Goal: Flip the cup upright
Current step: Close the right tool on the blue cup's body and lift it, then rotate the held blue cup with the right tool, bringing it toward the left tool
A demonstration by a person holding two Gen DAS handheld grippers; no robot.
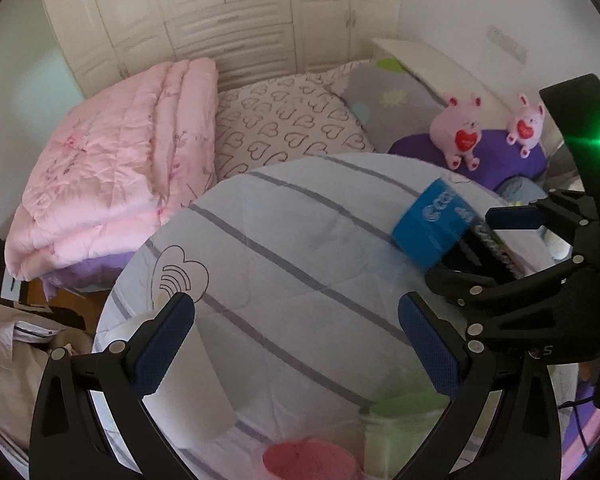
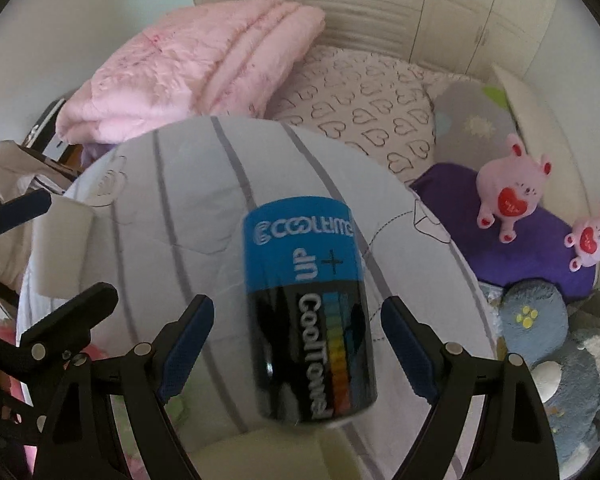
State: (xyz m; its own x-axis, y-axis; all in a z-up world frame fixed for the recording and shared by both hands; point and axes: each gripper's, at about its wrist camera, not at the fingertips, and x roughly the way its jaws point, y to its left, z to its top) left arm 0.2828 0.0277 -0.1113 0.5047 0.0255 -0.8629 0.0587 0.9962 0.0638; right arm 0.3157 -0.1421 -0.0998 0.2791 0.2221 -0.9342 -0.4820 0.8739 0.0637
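Observation:
The cup (image 2: pixel 310 312) is a blue and black cylinder with "CoolTime" lettering. It lies on its side on a white quilt with grey stripes (image 2: pixel 188 208). In the right wrist view it sits between the fingers of my right gripper (image 2: pixel 296 344), which is open; neither pad visibly touches it. In the left wrist view the cup (image 1: pixel 432 220) lies at the right, with the right gripper (image 1: pixel 496 248) around it. My left gripper (image 1: pixel 296 344) is open and empty above the quilt, left of the cup.
A folded pink duvet (image 1: pixel 112 176) and a heart-print pillow (image 1: pixel 288 120) lie behind the quilt. Two pink plush toys (image 2: pixel 512 192) sit on a purple cushion (image 2: pixel 512 240) at the right. A white box (image 2: pixel 60 240) and a pink object (image 1: pixel 308 460) lie near the quilt's near edge.

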